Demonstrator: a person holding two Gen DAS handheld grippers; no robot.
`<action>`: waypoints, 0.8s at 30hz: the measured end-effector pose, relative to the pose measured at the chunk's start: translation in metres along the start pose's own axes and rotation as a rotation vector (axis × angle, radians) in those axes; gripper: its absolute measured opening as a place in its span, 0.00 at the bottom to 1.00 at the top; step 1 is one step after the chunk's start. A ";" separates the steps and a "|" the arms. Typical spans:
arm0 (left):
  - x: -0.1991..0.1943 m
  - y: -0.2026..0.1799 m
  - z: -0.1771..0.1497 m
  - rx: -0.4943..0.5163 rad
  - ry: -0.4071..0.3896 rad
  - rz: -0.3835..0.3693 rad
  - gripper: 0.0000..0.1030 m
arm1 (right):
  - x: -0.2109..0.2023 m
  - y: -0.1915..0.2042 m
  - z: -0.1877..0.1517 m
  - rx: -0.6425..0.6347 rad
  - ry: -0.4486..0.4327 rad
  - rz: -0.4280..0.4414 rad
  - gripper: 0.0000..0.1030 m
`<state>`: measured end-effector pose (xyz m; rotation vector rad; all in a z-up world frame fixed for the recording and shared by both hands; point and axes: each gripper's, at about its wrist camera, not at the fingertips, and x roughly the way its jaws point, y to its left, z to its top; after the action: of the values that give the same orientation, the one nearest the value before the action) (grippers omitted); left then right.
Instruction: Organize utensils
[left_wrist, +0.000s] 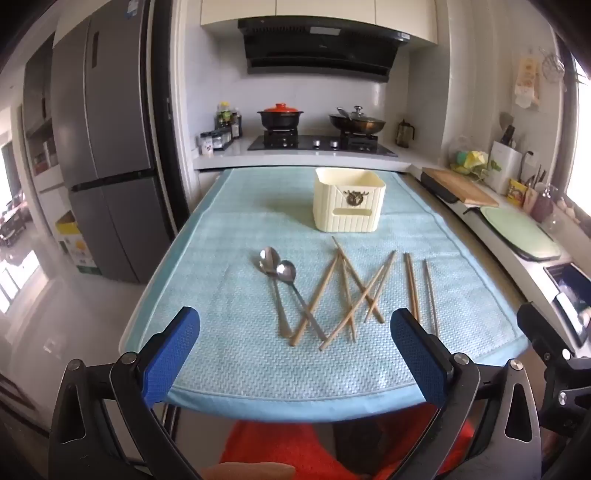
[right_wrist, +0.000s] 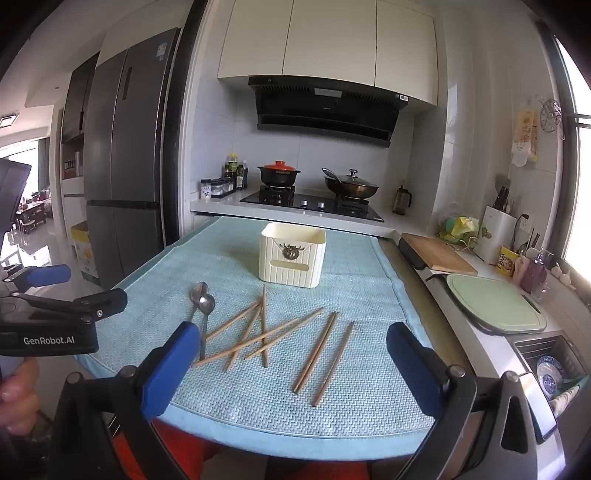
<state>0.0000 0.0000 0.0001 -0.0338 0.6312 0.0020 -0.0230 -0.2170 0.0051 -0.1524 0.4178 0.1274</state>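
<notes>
Two metal spoons (left_wrist: 277, 271) (right_wrist: 202, 303) lie side by side on a light blue towel (left_wrist: 229, 229) (right_wrist: 354, 295). To their right several wooden chopsticks (left_wrist: 354, 291) (right_wrist: 258, 332) lie crossed and scattered. A cream ribbed holder box (left_wrist: 348, 201) (right_wrist: 292, 258) stands upright behind them. My left gripper (left_wrist: 295, 332) hangs open above the towel's near edge, nothing between its blue pads. My right gripper (right_wrist: 291, 347) is open too, near the front edge, empty. The left gripper (right_wrist: 55, 295) also shows at the left of the right wrist view, with a hand under it.
A stove with a red-lidded pot (left_wrist: 280, 115) and a wok (left_wrist: 356, 123) stands behind the table. A grey fridge (left_wrist: 110, 147) is at the left. On the right counter lie a wooden board (left_wrist: 460, 186), a green board (right_wrist: 495, 302) and a sink (right_wrist: 550, 365).
</notes>
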 end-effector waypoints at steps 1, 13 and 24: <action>0.000 0.000 0.000 0.003 0.000 0.000 1.00 | 0.000 0.000 0.000 0.000 0.010 0.002 1.00; -0.009 -0.005 0.000 0.021 -0.005 0.006 1.00 | 0.005 0.004 0.001 -0.003 0.000 -0.002 1.00; 0.000 -0.003 0.000 0.020 -0.002 0.006 1.00 | 0.000 -0.001 0.002 0.000 -0.001 0.003 1.00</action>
<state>-0.0001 -0.0026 0.0007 -0.0124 0.6296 0.0012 -0.0217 -0.2181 0.0070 -0.1520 0.4168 0.1307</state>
